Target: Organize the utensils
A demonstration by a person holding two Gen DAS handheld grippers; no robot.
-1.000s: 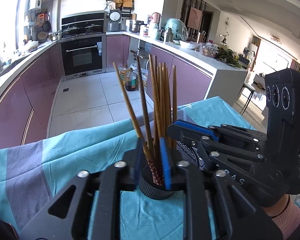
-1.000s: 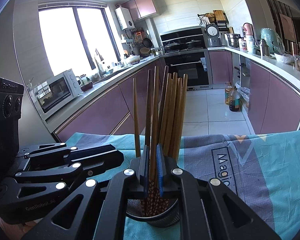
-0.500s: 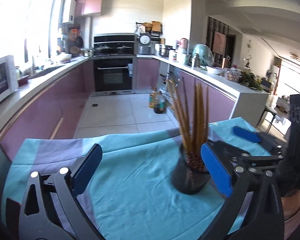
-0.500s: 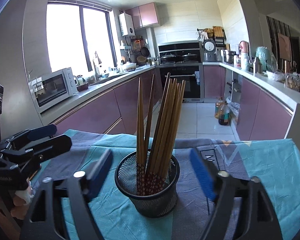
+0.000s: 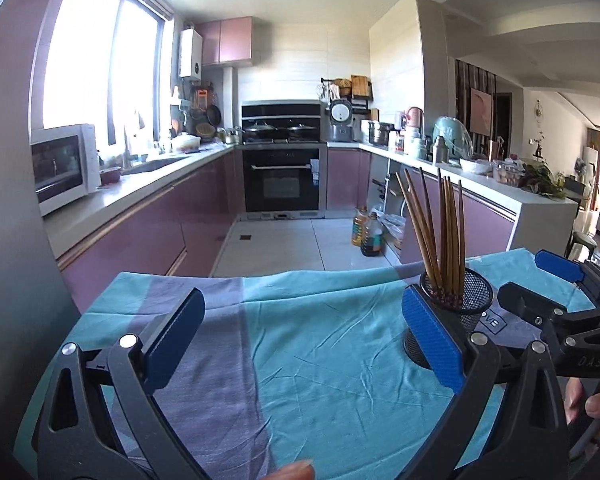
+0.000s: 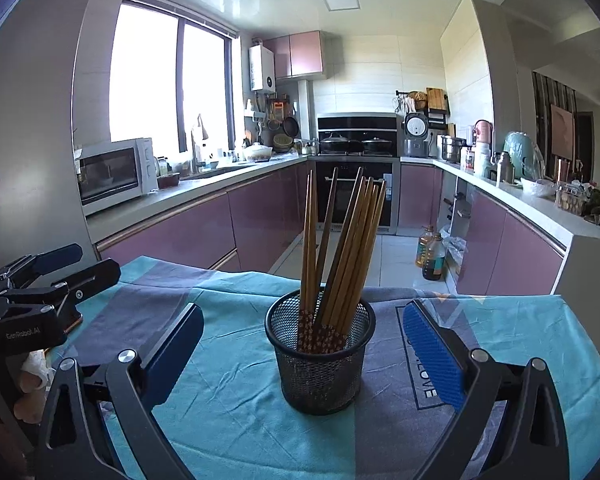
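Note:
A black mesh holder [image 6: 320,368] stands upright on the teal and grey tablecloth [image 6: 228,384], with several wooden chopsticks [image 6: 340,248] standing in it, patterned ends down. My right gripper [image 6: 303,320] faces the holder with its jaws opening wide. The cup sits in line with the gap, just beyond the blue pads [image 6: 432,360], untouched. In the left wrist view my left gripper [image 5: 300,308] is open over bare cloth, and the holder [image 5: 472,308] with the chopsticks [image 5: 440,232] stands behind its right finger. Each gripper shows at the edge of the other's view: right gripper [image 5: 540,284], left gripper [image 6: 80,266].
The table's far edge [image 6: 260,274] drops to a tiled kitchen floor where oil bottles [image 6: 430,254] stand. Purple cabinets line both sides, with a microwave [image 6: 112,174] on the left counter and an oven [image 6: 354,196] at the back. A hand [image 5: 588,404] grips the right tool.
Both grippers let go of the chopsticks, opened wide and drew back from the holder. The left one swung away to the left, so the holder now sits at its right.

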